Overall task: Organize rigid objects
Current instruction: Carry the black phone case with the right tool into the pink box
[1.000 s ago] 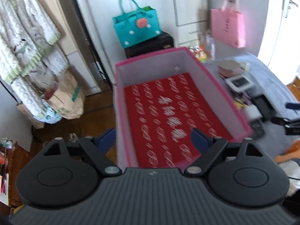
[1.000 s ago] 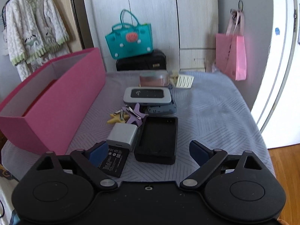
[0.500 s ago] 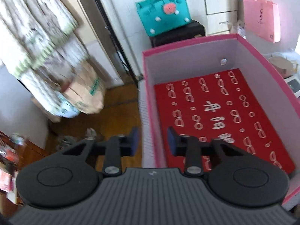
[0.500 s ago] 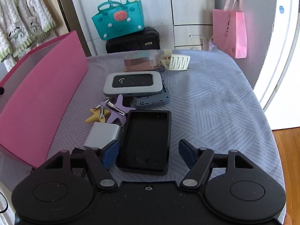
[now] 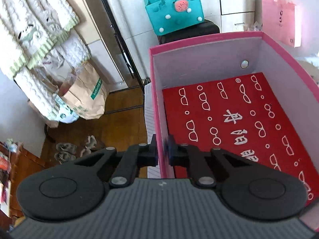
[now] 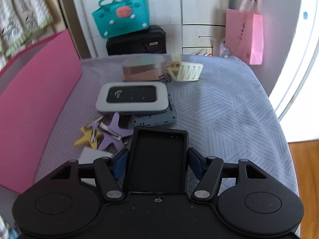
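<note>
I am holding the left gripper (image 5: 161,149) on the near left wall of the pink box (image 5: 157,103); its jaws are closing, one finger outside and one inside, and they are pressing the thin cardboard wall between them. The box is standing at the left edge of the bed cover, and its red lining with printed glasses (image 5: 239,119) is bare, so nothing is stored there yet.

I am placing the right gripper (image 6: 157,162) around the black plastic tray (image 6: 157,159). Its jaws are closing, one on each long side of the tray, but I am still seeing a small gap at both sides, so it is not gripped yet. Just beside the left finger (image 6: 119,162) a white block (image 6: 89,156) is lying, and near it a yellow star clip (image 6: 85,138) and a purple star clip (image 6: 113,133). Farther away are a grey pocket router (image 6: 132,98) on its blue-grey shell (image 6: 157,119), a pink-brown case (image 6: 143,69) and a cream comb-like piece (image 6: 189,71).

My judgement about risks: the left finger may be catching the white block together with the tray and tilting it. The tray is smooth and hollow, so it may be slipping if the pads are sitting too low. The box wall is thin, and pulling it may be bending it or dragging the box off the edge.
</note>
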`<state>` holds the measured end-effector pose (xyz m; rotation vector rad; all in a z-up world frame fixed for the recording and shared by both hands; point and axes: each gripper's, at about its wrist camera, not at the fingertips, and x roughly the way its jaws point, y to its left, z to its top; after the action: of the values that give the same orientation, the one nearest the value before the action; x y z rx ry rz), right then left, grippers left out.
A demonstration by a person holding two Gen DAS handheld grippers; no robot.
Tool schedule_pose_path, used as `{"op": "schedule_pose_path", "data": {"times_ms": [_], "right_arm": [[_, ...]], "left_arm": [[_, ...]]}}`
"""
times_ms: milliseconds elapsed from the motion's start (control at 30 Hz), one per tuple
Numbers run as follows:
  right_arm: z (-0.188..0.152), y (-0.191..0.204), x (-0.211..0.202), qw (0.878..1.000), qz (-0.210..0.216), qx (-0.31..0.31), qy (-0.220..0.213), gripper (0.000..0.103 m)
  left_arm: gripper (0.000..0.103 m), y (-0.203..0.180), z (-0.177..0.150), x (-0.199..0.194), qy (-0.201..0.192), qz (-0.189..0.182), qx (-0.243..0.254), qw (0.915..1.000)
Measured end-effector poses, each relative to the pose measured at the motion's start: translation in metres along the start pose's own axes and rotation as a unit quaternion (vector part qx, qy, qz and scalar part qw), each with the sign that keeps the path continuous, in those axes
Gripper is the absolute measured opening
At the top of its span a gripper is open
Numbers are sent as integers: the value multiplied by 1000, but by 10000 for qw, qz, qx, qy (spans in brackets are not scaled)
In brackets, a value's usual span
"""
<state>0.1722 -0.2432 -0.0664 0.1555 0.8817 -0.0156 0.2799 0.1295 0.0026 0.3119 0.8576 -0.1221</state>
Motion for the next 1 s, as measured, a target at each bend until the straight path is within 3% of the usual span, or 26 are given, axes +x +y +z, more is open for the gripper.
{"op": "schedule_pose_path", "data": {"times_ms": [133,433,700,1000], "right_arm": [[3,-3,-11,9998,109,115,-138,68],[3,12,-42,9979,359,-425,-337,68],[28,26,-79,9898,1166,-515,-637,68],[71,79,-91,9745,1851,-1195,-432,68]], "left_arm": [[8,1,0,-1,-22,-33,-17,10000],[7,-2,-1,-3,-62,7,138,9999],[6,1,1,-8,-145,-103,96,9998],[5,-9,5,-6,-208,-948,-183,9951]]}}
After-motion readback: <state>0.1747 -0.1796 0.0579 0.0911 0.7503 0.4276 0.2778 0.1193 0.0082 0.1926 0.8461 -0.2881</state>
